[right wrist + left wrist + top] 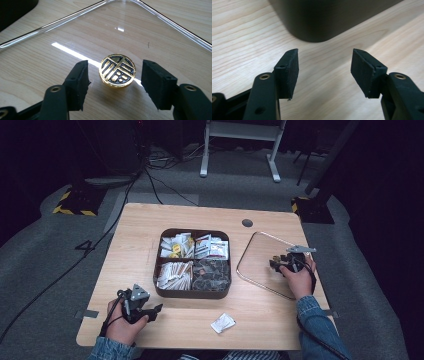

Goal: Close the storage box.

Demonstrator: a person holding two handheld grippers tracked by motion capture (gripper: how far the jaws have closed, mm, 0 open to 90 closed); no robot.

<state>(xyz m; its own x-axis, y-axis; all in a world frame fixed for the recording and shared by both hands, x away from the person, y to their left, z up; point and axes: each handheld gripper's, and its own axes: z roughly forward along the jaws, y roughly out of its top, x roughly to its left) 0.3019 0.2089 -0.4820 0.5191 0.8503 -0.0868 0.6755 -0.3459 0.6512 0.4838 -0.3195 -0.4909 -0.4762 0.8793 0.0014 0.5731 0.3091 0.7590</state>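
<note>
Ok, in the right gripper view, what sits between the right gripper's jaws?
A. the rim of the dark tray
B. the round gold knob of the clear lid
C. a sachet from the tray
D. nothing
B: the gold knob on the clear lid sits between the right gripper's jaws, pads not yet touching it.

Grey carpet floor, dark surroundings, white frame legs.

A light wooden table carries a dark four-compartment tray at its middle. Right of the tray lies a clear glass lid. Near the tray's front right corner, toward the table's near edge, rests a small white packet.
</note>
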